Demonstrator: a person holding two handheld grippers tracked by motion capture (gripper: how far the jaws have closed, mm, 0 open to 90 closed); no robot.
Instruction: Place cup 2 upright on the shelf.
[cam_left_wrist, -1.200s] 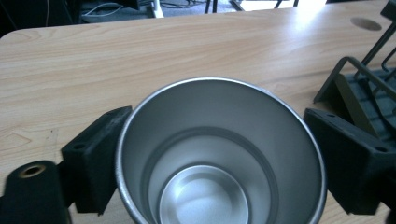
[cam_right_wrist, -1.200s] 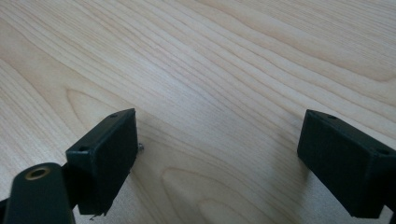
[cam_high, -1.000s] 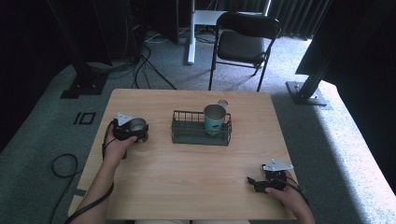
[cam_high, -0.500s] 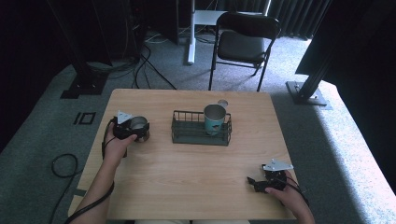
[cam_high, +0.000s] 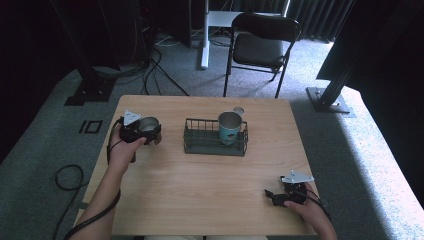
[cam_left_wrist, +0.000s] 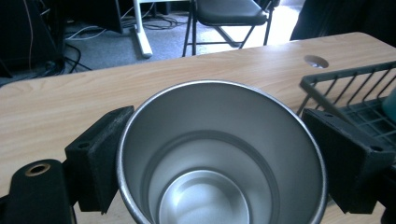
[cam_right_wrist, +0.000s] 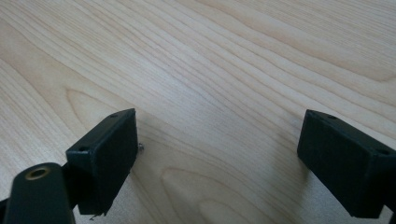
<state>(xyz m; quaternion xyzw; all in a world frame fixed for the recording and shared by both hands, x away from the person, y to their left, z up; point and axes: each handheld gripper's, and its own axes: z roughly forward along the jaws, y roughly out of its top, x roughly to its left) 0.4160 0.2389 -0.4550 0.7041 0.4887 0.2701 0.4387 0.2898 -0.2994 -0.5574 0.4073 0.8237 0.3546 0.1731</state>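
Basket (cam_high: 200, 145): mid bench (cam_high: 210, 200), toward its far edge.
Cup in basket (cam_high: 229, 127): upright, in its right end.
Steel cup (cam_high: 148, 126): left of the basket, between the left gripper (cam_high: 142, 132) fingers.
Right gripper (cam_high: 280, 196): near right corner, well apart from the basket.
Chair (cam_high: 262, 47): on the floor behind the bench.

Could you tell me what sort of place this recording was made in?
Probably a lab or studio set up for recording, not a home: a plain wooden table stands on grey carpet, with loose cables on the floor, black stand bases and a folding chair behind.
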